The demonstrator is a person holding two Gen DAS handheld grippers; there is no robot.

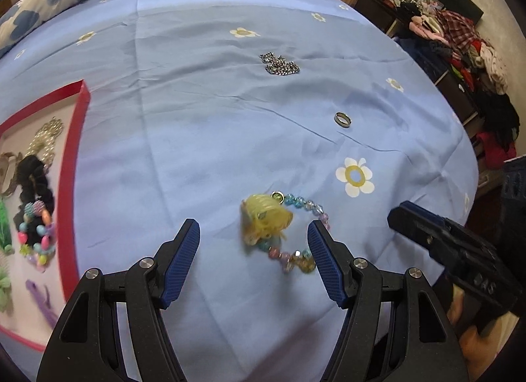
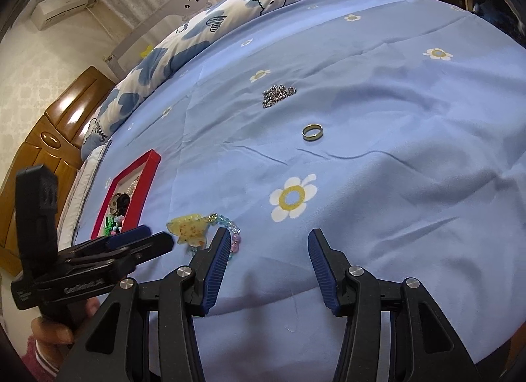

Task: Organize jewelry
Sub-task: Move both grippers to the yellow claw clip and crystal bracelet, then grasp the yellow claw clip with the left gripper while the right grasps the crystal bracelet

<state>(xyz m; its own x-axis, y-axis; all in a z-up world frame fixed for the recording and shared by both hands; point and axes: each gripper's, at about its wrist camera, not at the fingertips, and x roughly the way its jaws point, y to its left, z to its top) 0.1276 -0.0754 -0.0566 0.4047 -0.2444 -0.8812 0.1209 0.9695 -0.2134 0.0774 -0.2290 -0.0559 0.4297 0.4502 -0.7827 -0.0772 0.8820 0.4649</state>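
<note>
At the far left we saw the red-rimmed tray (image 1: pixel 76 139) on the blue flowered bedsheet (image 1: pixel 197 119), already holding several pieces: a pearly chain (image 1: pixel 46 139), a black scrunchie (image 1: pixel 33 181), a bright bead bracelet (image 1: pixel 36 237) and some green and purple items too blurred for us to name. So we judged the sorting to be well under way, with a fair share already put away.

Moving right, our left gripper (image 1: pixel 253 250) hovered low over the sheet with its jaws spread wide and nothing between the pads. Just ahead of it lay the yellow hair clip (image 1: pixel 264 221), resting on or against a pastel bead bracelet (image 1: pixel 305 217); we could not tell whether the two were tangled together. The bracelet's near end sat just beside the gripper's right finger. We took this pair to be the next pick, not yet grasped.

Farther back and to the right lay a heap of silver chain (image 1: pixel 279 63), and nearer, a plain metal ring (image 1: pixel 342 118), both well apart from the tray and untouched.

At the right, our right gripper (image 2: pixel 268 250) was also wide open and empty, held above bare sheet beside a large printed flower (image 2: pixel 292 198), with the ring (image 2: pixel 313 132) ahead of it.

By our count four loose pieces remained: clip, bracelet, chain and ring. The chain may prove the trickiest, since a loose heap can slip from the pads.
</note>
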